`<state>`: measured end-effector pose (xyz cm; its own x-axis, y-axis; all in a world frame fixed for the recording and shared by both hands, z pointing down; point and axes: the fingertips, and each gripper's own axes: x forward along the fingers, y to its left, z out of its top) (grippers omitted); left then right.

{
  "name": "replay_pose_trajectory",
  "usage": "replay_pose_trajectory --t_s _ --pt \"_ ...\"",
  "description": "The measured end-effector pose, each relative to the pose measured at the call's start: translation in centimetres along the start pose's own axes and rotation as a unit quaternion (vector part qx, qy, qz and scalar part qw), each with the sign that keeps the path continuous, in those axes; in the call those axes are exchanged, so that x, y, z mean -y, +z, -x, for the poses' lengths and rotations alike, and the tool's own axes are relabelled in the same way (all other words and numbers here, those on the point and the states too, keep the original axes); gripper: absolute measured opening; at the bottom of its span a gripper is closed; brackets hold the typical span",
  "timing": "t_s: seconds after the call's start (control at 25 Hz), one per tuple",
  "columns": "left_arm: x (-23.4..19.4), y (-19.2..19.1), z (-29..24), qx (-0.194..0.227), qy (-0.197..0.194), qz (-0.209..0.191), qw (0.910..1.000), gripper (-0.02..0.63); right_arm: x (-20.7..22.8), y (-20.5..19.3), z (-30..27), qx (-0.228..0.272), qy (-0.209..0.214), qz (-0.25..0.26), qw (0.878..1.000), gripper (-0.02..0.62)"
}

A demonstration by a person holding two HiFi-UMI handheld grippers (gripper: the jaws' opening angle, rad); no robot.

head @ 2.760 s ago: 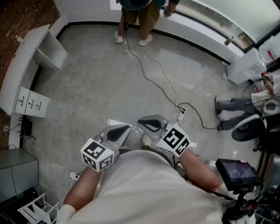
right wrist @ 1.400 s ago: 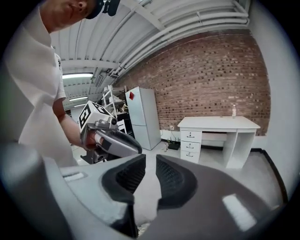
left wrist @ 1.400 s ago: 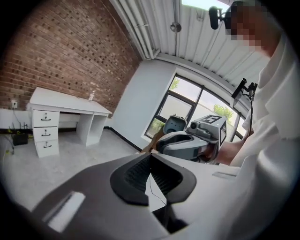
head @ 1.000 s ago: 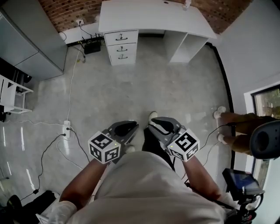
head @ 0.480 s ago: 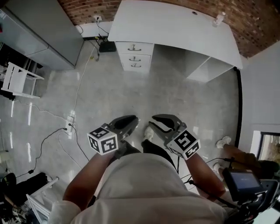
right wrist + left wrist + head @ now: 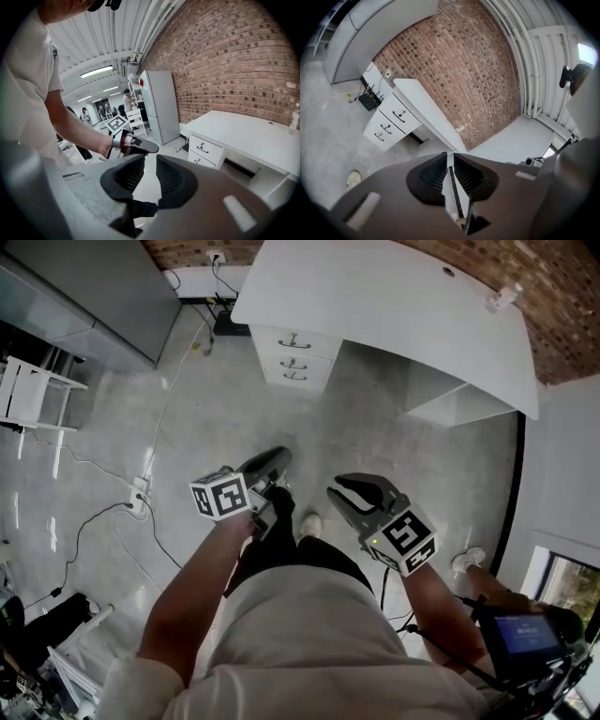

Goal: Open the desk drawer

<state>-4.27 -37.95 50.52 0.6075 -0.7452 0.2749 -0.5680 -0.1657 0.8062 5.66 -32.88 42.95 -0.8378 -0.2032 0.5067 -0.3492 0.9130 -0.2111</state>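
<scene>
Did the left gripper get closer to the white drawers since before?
Yes. The left gripper has moved toward the white drawers; the floor gap between them looks smaller now.

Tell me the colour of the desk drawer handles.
Black curved handles on white drawer fronts; they show best in the left gripper view.

My head camera looks steeply down from high above, a little way out from the front of the desk. The camera on my left gripper sits low and far from the desk, tilted, and looks at the drawers and the brick wall behind the desk. The camera on my right gripper looks about level across the front of the desk. All three views share the desk and drawers.
</scene>
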Motion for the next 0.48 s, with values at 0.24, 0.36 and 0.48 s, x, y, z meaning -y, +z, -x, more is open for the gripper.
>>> replay_pose_trajectory --t_s 0.24,0.36,0.48 --pt "-8.2 3.1 -6.1 0.005 -0.024 0.11 0.9936 0.052 5.0 1.6 -4.1 -0.035 -0.019 -0.022 0.999 0.074" --pt "-13.6 6.9 -9.2 0.012 -0.017 0.122 0.9923 0.054 7.8 2.9 -7.9 -0.05 -0.015 -0.019 0.998 0.074" --pt "-17.4 8.5 -13.0 0.018 -0.016 0.147 0.9888 0.057 10.0 2.6 -10.8 -0.082 0.003 -0.03 0.996 0.074"
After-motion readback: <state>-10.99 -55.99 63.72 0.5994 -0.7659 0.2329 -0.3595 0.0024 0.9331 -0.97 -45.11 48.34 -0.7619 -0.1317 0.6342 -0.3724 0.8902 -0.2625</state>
